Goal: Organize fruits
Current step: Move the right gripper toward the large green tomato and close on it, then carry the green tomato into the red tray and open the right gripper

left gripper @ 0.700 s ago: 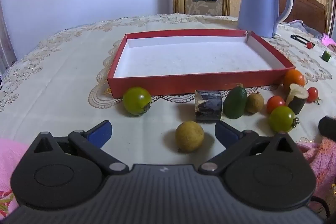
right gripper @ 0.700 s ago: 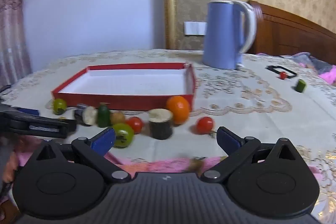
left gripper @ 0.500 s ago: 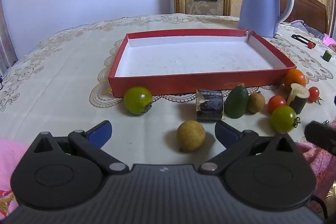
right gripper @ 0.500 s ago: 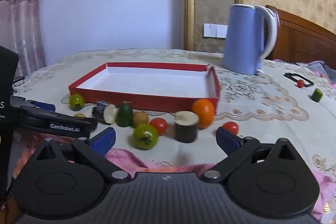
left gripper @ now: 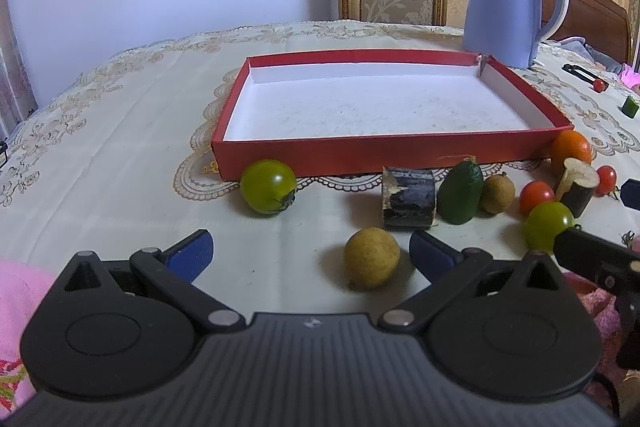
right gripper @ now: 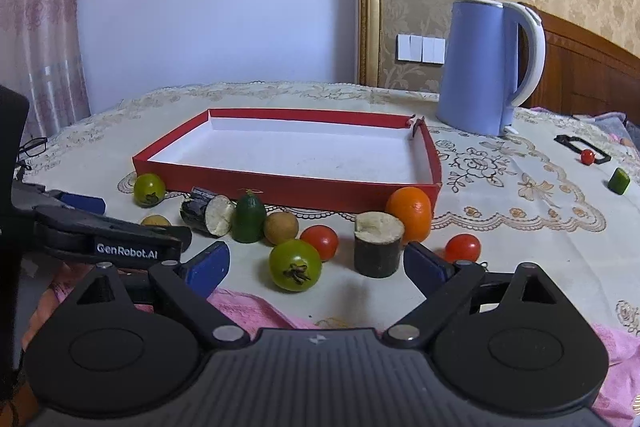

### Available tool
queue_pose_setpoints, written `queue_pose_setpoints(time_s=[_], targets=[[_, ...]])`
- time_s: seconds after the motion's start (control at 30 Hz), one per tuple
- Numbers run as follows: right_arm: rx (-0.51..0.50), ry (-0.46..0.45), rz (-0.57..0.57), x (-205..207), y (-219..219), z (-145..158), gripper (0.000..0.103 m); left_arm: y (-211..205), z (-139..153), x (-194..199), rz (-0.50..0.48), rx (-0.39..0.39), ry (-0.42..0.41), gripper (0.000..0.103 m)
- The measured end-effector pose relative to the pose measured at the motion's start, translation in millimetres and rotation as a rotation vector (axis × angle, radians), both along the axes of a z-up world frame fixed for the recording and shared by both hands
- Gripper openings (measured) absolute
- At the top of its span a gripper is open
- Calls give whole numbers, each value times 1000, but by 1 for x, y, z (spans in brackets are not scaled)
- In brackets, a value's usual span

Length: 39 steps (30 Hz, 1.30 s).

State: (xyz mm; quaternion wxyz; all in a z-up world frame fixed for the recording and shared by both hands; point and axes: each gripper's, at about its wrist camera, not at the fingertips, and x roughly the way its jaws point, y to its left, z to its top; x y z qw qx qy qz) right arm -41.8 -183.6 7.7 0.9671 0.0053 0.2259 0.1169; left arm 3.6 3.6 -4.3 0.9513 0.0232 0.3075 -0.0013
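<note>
Both grippers are black plastic with ribbed housings, round discs and silver rivets. The left gripper and right gripper carry blue pads. White "GenRobot.AI" lettering marks the left one's side.

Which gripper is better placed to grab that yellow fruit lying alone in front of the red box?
Left. The yellow fruit lies just ahead of the open left gripper, near its right finger. The open right gripper faces a green tomato instead.
</note>
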Motion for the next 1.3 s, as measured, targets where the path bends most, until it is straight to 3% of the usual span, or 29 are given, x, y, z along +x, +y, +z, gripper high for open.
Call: queue_pose_setpoints(time_s=[0.33,0.43,0.63,0.7,0.77,0.87,1.03,1.17,1.3], targets=[[9,35,-15,11,8,-2,95,2,-2,1,1,-29,9,103],[6,37,-14,14,12,-4,87,2,-1,1,1,-34,3,103],[2,39,-5,15,16,-5,87,3,-2,3,-3,-31,-2,103],[4,44,-5,17,16,-7,79,4,-3,4,-4,-31,3,103],[11,62,0,20,17,-9,53,5,-3,4,-3,-43,4,103],[37,116,13,28,16,-15,51,7,-3,4,-3,-52,7,103],[31,105,16,28,17,-17,50,7,-3,4,-5,-55,5,103],[9,89,12,27,18,-17,33,8,-3,4,-4,-57,8,103],[13,83,10,28,16,-17,33,8,-3,5,-5,-59,12,103]])
